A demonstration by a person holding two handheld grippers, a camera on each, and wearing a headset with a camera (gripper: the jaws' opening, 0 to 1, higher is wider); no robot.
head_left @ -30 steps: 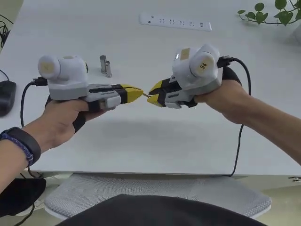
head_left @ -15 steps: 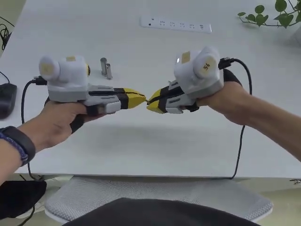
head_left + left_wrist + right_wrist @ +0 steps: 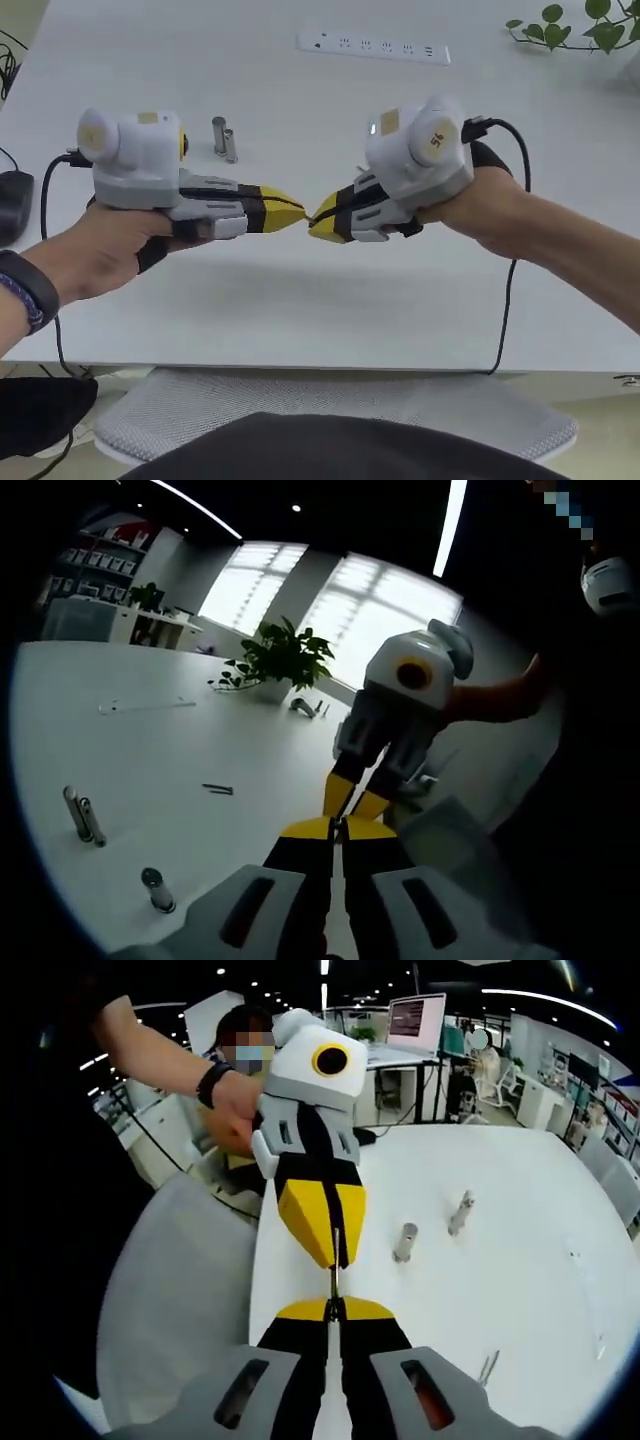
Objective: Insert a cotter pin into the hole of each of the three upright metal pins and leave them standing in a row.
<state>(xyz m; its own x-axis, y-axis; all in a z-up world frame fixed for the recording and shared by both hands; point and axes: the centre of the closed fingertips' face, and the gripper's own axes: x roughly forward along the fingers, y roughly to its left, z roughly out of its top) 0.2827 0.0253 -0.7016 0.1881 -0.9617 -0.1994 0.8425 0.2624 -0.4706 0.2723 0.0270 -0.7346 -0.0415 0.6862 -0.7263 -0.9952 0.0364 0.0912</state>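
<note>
Both grippers hover tip to tip above the front of the white table (image 3: 330,300). A thin cotter pin (image 3: 334,1278) bridges the two sets of yellow tips. My right gripper (image 3: 334,1305) is shut on its near end, and my left gripper (image 3: 340,825) is shut with the pin's other end between its tips. In the head view the left gripper (image 3: 300,210) meets the right gripper (image 3: 314,222). Two upright metal pins (image 3: 219,135) stand close together at the back left. A third metal pin (image 3: 155,890) stands apart from them. A spare cotter pin (image 3: 217,789) lies on the table.
A white power strip (image 3: 372,47) lies along the far side. A green plant (image 3: 575,28) is at the back right corner. A dark object (image 3: 12,205) sits at the left edge. A grey mesh chair seat (image 3: 330,410) is below the table's front edge.
The two grippers have closed the small gap between their tips. The cotter pin sticking out of the right gripper now reaches into the left gripper's tips.
</note>
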